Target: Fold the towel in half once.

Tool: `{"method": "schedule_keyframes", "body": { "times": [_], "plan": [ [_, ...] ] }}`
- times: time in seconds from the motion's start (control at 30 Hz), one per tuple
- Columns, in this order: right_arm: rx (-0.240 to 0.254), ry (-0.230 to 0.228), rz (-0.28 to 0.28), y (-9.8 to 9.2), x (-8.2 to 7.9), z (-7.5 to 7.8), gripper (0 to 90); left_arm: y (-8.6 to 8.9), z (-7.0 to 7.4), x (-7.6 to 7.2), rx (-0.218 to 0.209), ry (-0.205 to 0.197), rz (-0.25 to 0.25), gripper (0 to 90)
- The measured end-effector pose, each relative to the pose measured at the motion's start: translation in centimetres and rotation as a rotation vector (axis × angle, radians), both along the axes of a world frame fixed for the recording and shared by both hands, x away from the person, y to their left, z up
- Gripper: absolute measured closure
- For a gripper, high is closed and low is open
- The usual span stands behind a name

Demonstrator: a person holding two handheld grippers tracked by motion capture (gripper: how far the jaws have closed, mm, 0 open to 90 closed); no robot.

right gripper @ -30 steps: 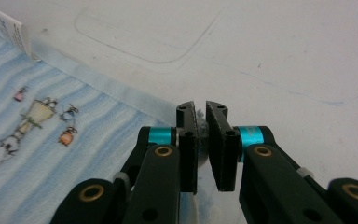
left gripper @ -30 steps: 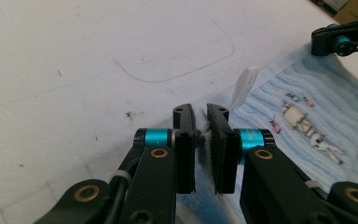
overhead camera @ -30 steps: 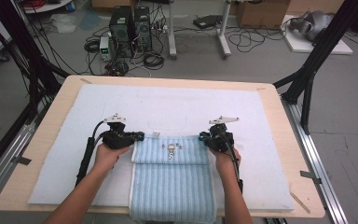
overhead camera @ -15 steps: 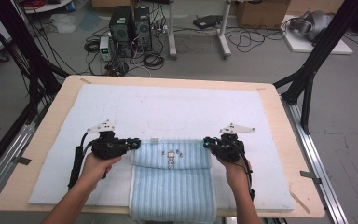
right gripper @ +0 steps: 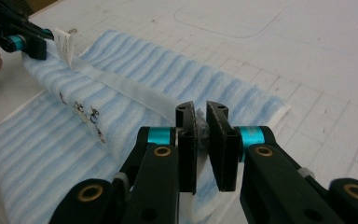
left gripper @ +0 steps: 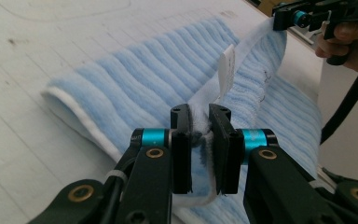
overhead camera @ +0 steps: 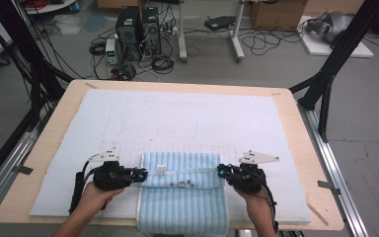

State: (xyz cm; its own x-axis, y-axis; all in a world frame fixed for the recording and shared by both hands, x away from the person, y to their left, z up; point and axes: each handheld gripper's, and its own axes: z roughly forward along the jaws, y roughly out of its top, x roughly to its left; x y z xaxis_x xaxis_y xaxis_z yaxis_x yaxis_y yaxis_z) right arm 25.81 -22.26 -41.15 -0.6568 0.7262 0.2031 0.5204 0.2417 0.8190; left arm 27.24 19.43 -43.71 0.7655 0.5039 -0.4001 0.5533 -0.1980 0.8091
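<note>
The high view hangs above the bench's (overhead camera: 44,148) near edge and looks forward and down, taking in the whole top and the floor beyond its far edge. The left tool (left gripper: 200,140) carries its own camera, close behind the jaws, low over the near left part and facing across the blue striped towel (left gripper: 135,79) toward the right tool (left gripper: 303,16). The right tool's (right gripper: 200,140) camera sits equally close and faces back toward the left tool (right gripper: 23,42), so both share the towel's (right gripper: 168,79) raised edge, also seen from above (overhead camera: 182,173)
</note>
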Motion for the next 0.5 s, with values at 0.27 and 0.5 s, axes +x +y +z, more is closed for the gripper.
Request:
{"method": "schedule_keyframes", "body": {
  "times": [0.27, 0.5],
  "plan": [
    [-0.162, 0.018, 0.010, 0.3, -2.3, -1.0, 80.9, -0.1, -0.6, -0.7, -0.017, 0.058, -0.087, 61.4],
    [-0.126, -0.015, -0.015, 0.1, -3.3, -0.2, 63.2, 1.0, -0.1, 0.0, -0.084, 0.048, 0.024, 47.5]
  ]
}}
